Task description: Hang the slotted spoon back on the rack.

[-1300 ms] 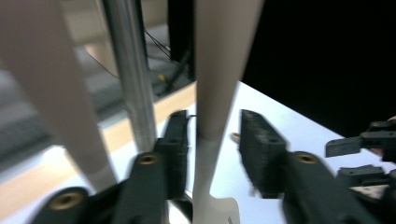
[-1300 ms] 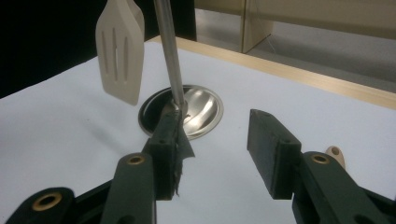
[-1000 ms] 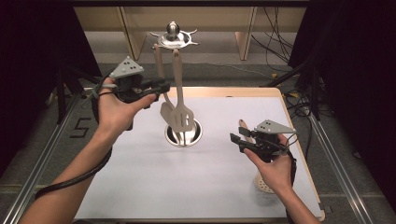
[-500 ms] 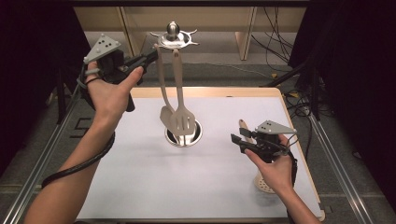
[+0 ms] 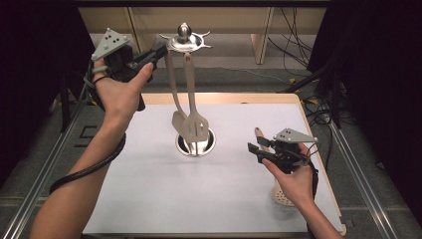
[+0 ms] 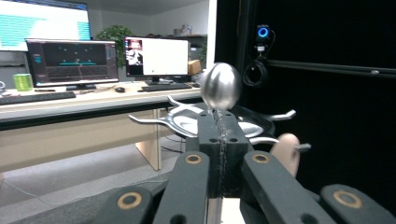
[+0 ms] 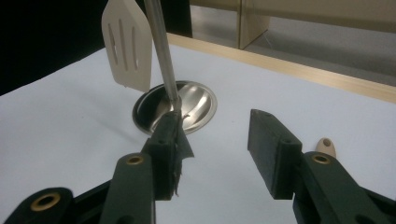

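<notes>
Beside rack top (image 5: pixel 183 41), left tongs (image 6: pixel 219 122) pressed together; right tongs (image 7: pixel 219 154) apart over table (image 5: pixel 149 199).

We see bare forearms, no sleeves. Left tongs (image 5: pixel 160 50): black body, grey 3-corner plate w/ dark dots, thick black cable trailing. Right tongs (image 5: pixel 255 149): same black build + grey plate. Black jaws w/ brass-ringed pivots.

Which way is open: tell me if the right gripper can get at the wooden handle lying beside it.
Probably yes: the right gripper is open, and the wooden handle lies on the bare table just past its jaws, nothing between.
</notes>
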